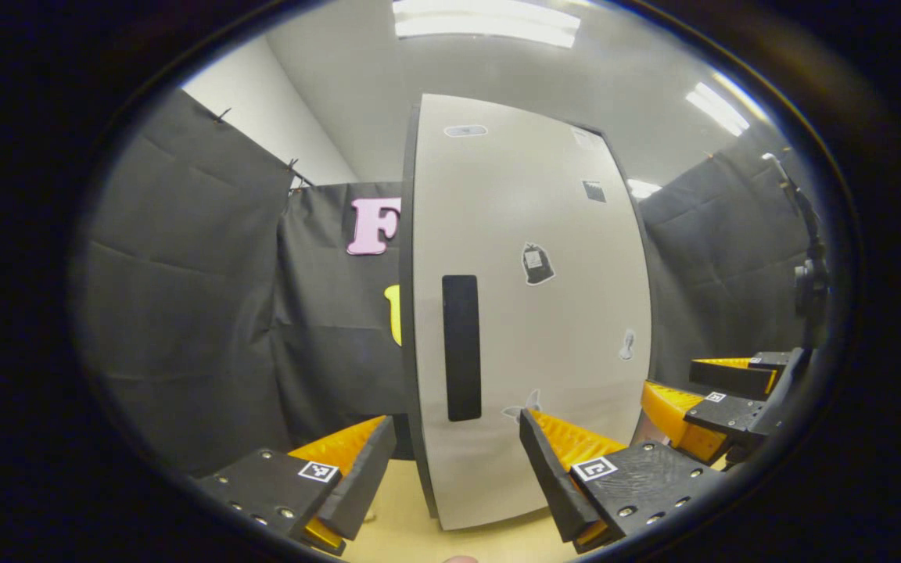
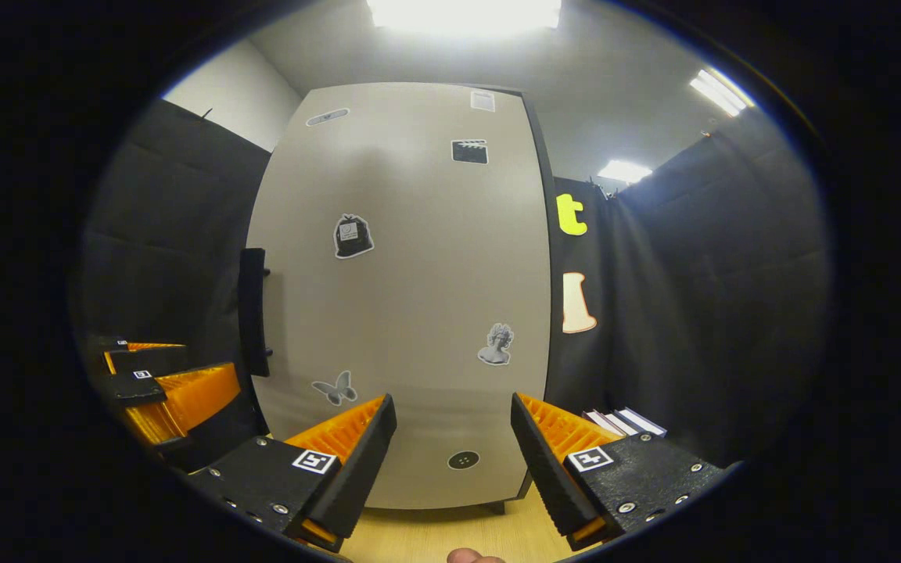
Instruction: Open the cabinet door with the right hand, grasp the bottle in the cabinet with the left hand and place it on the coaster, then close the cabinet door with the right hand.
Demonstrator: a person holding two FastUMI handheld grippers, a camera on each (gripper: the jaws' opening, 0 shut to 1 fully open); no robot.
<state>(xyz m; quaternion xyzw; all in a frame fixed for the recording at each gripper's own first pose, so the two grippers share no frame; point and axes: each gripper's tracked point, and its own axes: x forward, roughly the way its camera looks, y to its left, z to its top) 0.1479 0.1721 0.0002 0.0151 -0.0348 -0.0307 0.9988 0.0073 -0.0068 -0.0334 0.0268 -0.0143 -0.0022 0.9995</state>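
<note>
Black cloth walls and bright ceiling strip lights are framing the booth as I am watching both cameras face a tall, smooth, pale grey cabinet door (image 1: 529, 313) standing shut on a light wood-grain desk (image 1: 411, 532). In the left gripper view, the left gripper (image 1: 454, 469) is hanging just in front of the door with its ribbed, wedge-shaped jaws spread wide and holding nothing. A slim, matte black bar handle (image 1: 461, 348) is running upright near the door's left edge, between and above those jaws. The right gripper (image 1: 720, 407) is showing at that view's right side, near the door's far edge.

In the right gripper view, the right gripper (image 2: 454, 461) is likewise hovering with its jaws apart and empty, close to the door's lower part. Flat cut-out stickers are dotting the panel: a bag shape (image 2: 353, 236), a butterfly (image 2: 335, 388), a bust (image 2: 497, 345) and a small round button shape (image 2: 463, 460). A few thin books (image 2: 622, 422) are lying low at the right, beside the cabinet. The bottle is not visible to me with the door closed.
</note>
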